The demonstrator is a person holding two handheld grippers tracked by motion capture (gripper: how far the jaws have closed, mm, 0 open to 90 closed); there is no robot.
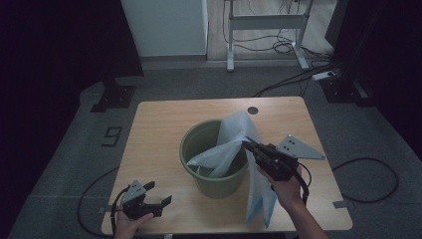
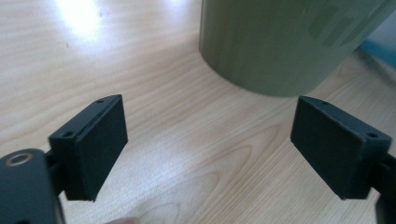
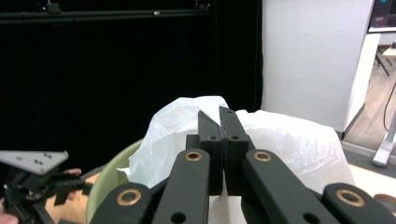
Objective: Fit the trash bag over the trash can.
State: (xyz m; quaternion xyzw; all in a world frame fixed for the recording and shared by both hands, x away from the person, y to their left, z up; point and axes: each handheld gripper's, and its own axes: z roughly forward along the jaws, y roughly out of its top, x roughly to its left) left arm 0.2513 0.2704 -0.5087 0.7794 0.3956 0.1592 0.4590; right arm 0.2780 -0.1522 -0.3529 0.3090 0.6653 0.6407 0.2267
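Basically, the right gripper (image 1: 247, 145) was clamped shut on a pinch of the white plastic bag (image 1: 234, 139), holding it over the green bin (image 1: 215, 180) in the middle of the surface (image 1: 154, 129), probably so it could be worked in as a liner. Part of the bag hung inside the bin and the rest draped over the near rim toward the surface's front edge. The left gripper (image 1: 158, 193) sat low near the front-left corner, jaws wide apart and empty, pointed at the bin's wall, looking ready to steady it.
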